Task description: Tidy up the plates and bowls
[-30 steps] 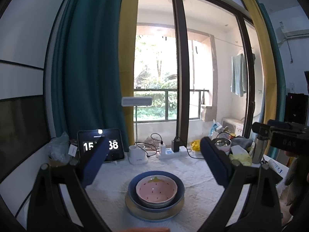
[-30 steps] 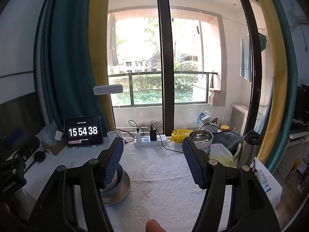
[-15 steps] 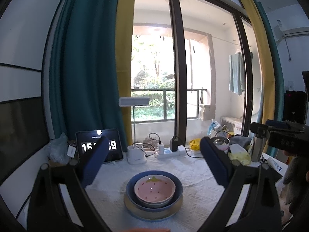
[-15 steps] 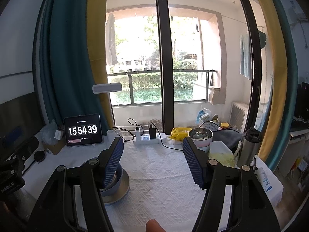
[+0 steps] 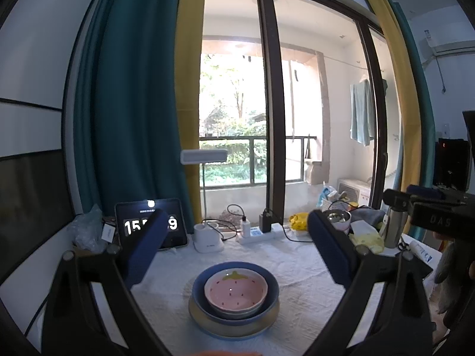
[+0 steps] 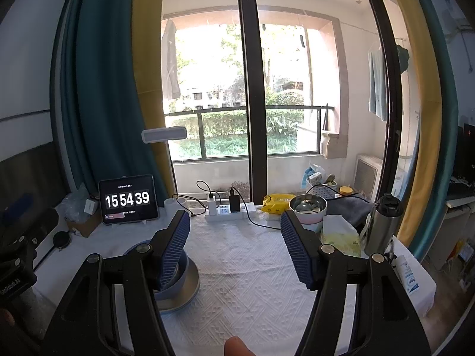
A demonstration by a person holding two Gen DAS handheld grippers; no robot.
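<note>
A pink strawberry bowl (image 5: 236, 292) sits nested in a blue bowl (image 5: 270, 298), which rests on a tan plate (image 5: 234, 327) on the white tablecloth. My left gripper (image 5: 234, 237) hovers open above and behind this stack, with nothing between its blue pads. In the right wrist view the same stack, the blue bowl (image 6: 179, 279) on the plate (image 6: 191, 286), lies at the lower left, partly hidden behind the left finger. My right gripper (image 6: 234, 234) stands open over bare cloth, to the right of the stack and apart from it.
Along the window edge stand a tablet clock (image 6: 127, 200), a white lamp base (image 5: 207, 237), a power strip (image 6: 228, 210), a yellow pack (image 6: 276, 201), a steel bowl (image 6: 307, 207), a tissue pack (image 6: 338, 233) and a steel flask (image 6: 383, 222). The table's right edge drops off beside the flask.
The clock went from 38 to 39. Both grippers and the stack have kept their places apart from slight drift in the left wrist view.
</note>
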